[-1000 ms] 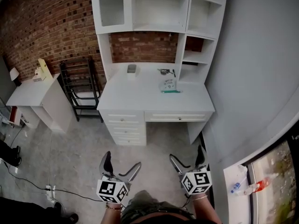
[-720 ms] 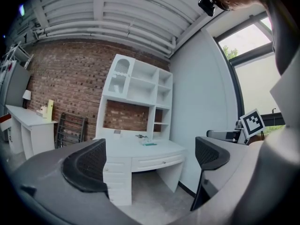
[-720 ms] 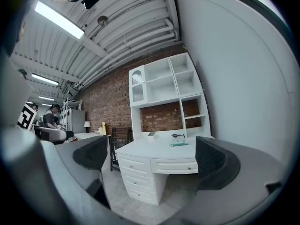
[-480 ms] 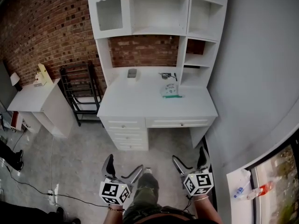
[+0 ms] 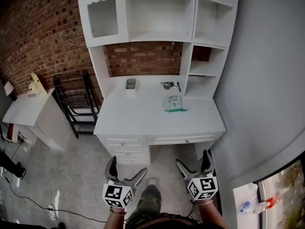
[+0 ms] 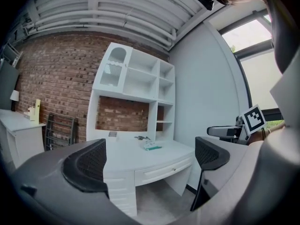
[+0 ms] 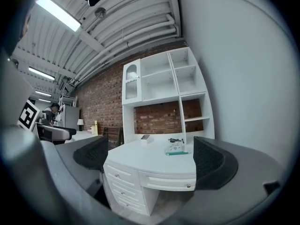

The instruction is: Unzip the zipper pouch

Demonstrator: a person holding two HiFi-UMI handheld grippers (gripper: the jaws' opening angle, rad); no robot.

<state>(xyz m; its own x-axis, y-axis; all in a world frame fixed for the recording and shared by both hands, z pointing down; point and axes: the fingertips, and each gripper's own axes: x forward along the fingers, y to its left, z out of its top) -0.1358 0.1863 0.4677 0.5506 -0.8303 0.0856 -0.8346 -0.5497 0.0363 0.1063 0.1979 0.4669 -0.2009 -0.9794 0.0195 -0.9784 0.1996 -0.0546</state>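
Fingers spread wide and empty on both left gripper (image 5: 125,169) and right gripper (image 5: 192,161). The zipper pouch (image 5: 174,103) lies near the table's (image 5: 138,116) back right corner, well off. I'd step in close first, then pin the fabric and pinch the pull.

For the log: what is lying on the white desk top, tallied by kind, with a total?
Clear flat zipper pouch with green edge: 1
Small pale open-topped box: 1
Cluster of small dark objects, too small to separate: 1
Total: 3
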